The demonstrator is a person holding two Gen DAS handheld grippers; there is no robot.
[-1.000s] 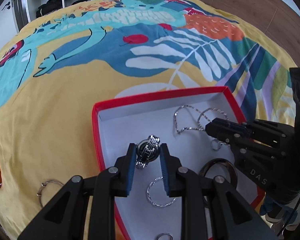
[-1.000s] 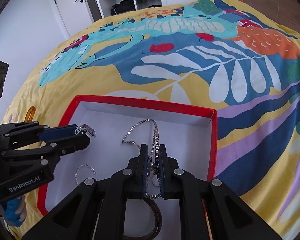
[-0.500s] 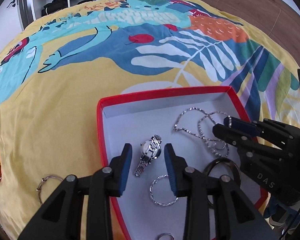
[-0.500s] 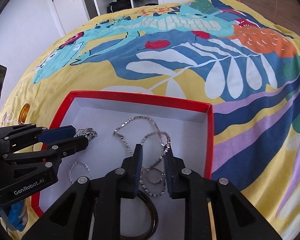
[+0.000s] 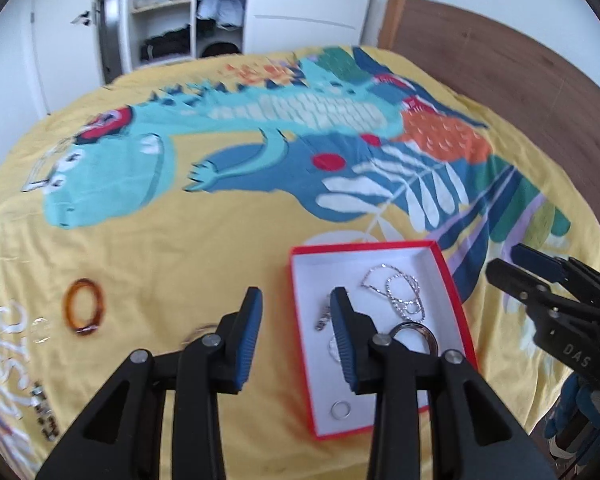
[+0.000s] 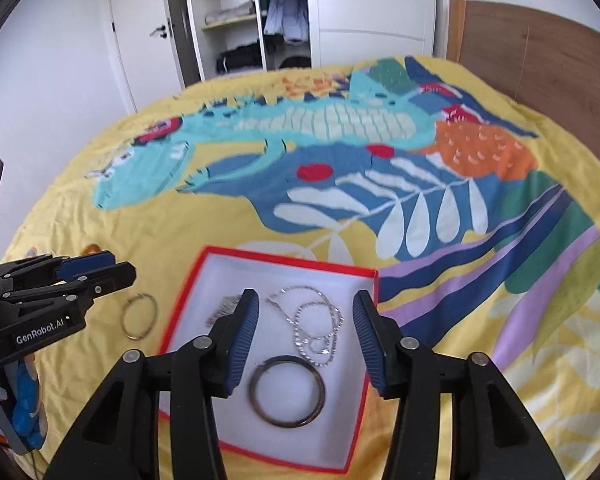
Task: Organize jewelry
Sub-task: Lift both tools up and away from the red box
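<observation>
A red box with a white inside (image 5: 448, 272) (image 6: 374, 280) lies on the bedspread. In it are a silver chain necklace (image 5: 396, 292) (image 6: 316, 320), a dark bangle (image 5: 420, 334) (image 6: 288, 390), a silver watch (image 5: 324, 318) (image 6: 224, 308) and a small ring (image 5: 340, 409). My left gripper (image 5: 296, 324) is open and empty above the box's left rim. My right gripper (image 6: 304, 334) is open and empty above the box. An amber bangle (image 5: 84, 306) and a thin silver hoop (image 6: 140, 315) lie on the bedspread left of the box.
The yellow patterned bedspread (image 6: 340, 152) covers the bed. A dark bracelet piece (image 5: 44, 412) lies at its near left. A wooden headboard (image 5: 500, 64) stands at the back right and an open wardrobe (image 6: 260, 16) behind the bed.
Both grippers opened, leaving the watch and the necklace in the box, then pulled up and back. The left gripper also shifted left.
</observation>
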